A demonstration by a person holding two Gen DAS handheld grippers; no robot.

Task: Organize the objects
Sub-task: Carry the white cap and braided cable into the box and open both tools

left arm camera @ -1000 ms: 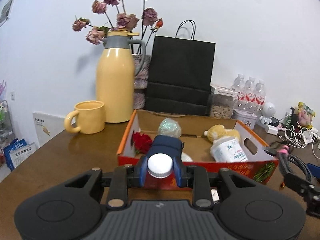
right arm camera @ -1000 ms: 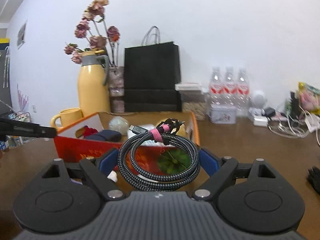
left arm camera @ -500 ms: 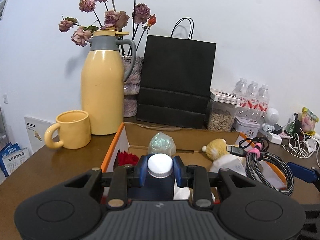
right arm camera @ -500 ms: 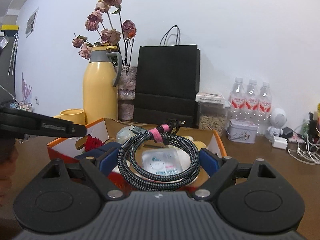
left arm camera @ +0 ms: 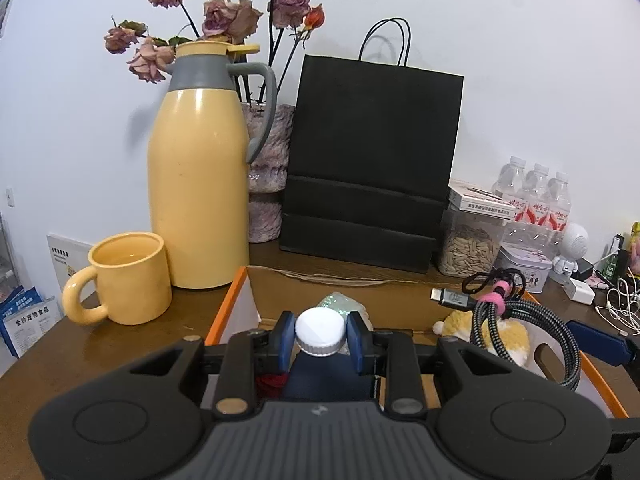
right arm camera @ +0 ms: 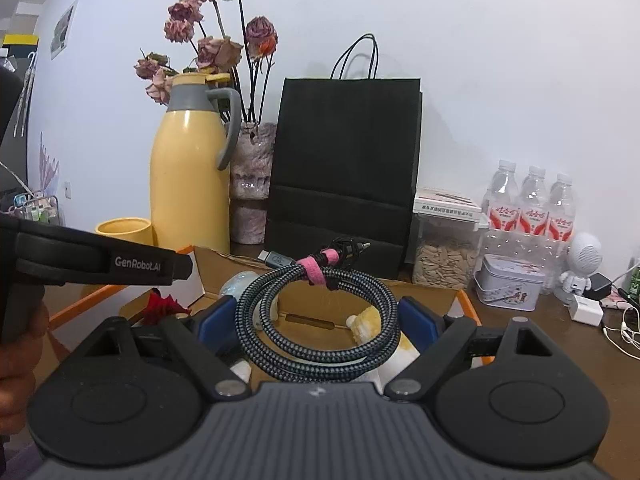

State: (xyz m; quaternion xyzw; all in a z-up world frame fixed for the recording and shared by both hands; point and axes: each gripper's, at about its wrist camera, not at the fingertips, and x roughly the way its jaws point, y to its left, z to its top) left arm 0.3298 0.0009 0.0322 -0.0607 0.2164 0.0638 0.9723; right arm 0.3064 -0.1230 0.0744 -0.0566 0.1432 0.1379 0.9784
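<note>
My left gripper is shut on a dark blue bottle with a white cap and holds it over the orange-rimmed cardboard box. My right gripper is shut on a coiled braided cable with a pink tie, held over the same box. The cable also shows at the right of the left wrist view. In the box lie a red flower, a yellow plush toy and a glittery ball.
Behind the box stand a yellow thermos, a yellow mug, a vase of dried roses and a black paper bag. At the right are a seed jar, water bottles, a tin and chargers.
Both grippers have moved forward over the box and risen, each still holding its object. The thermos, mug and bag now look closer.
</note>
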